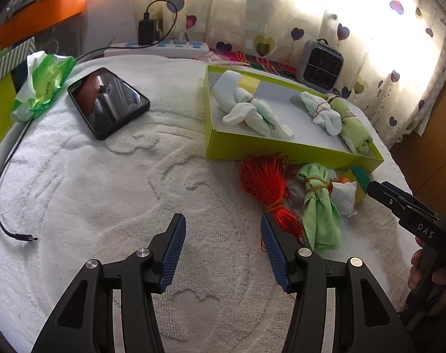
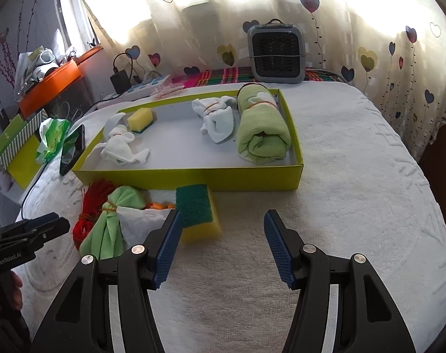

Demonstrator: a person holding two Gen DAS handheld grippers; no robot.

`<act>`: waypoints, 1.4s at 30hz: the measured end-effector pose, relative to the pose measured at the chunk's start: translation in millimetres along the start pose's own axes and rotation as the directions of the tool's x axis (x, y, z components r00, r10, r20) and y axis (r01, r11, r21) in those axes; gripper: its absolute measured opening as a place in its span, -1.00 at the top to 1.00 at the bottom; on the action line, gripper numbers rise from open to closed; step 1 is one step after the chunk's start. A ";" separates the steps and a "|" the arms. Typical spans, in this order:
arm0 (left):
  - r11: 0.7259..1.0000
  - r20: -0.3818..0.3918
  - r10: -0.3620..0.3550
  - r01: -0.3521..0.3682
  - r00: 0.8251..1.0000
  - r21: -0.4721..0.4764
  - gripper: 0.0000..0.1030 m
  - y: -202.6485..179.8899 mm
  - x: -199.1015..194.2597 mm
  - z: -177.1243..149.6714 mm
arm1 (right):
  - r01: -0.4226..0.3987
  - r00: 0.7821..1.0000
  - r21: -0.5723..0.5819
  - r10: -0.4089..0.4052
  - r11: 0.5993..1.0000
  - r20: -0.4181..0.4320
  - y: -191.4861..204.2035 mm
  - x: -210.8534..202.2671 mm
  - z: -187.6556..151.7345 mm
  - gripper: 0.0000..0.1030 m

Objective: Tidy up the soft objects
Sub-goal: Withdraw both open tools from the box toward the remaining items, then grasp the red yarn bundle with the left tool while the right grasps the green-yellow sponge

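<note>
Sponge (image 2: pixel 200 217) outside lime box (image 2: pixel 193 176), touching right claw (image 2: pixel 223 245) finger, both claws released, left claw (image 1: pixel 223 250) empty

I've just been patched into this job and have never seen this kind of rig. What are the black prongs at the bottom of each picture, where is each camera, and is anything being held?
There is no robot arm: a person holds a two-finger gripper in each hand, with a fisheye camera on each looking along its fingers. One picture looks out from the left gripper, the other from the right gripper. Both are open and hold nothing.

On the white towel stands a yellow-green box with a rolled green towel, white sock bundles and a sponge inside. In front of it, still outside, lie a second sponge, a tied green cloth and red string. A phone lies to the left.
</note>
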State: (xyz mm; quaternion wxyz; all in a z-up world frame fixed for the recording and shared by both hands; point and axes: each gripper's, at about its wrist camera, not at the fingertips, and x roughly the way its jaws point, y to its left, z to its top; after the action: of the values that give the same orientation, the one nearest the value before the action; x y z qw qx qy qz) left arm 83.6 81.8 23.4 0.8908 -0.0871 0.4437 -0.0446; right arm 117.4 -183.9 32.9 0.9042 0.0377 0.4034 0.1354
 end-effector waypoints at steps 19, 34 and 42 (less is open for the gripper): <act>1.000 -0.009 -0.030 0.030 1.000 -0.008 -0.01 1.6 0.6 -3.9 | -0.014 1.000 -0.029 0.013 0.999 -0.020 13.8 8.0 2.2 -0.14; 0.995 -0.018 -0.096 0.096 0.995 -0.008 -0.01 -10.2 1.6 0.0 | 0.001 1.000 0.014 -0.001 1.000 -0.016 3.1 18.2 12.0 -0.14; 0.996 -0.032 -0.091 0.091 0.995 -0.011 -0.01 -17.3 8.6 6.9 | -0.003 0.999 -0.037 0.001 0.999 -0.034 8.4 20.8 9.2 -0.08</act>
State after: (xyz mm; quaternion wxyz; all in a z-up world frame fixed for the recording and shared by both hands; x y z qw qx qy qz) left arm 94.2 64.2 24.0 0.8801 -0.1106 0.4539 -0.0845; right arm 135.6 -169.7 25.6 0.8976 0.0189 0.4161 0.1444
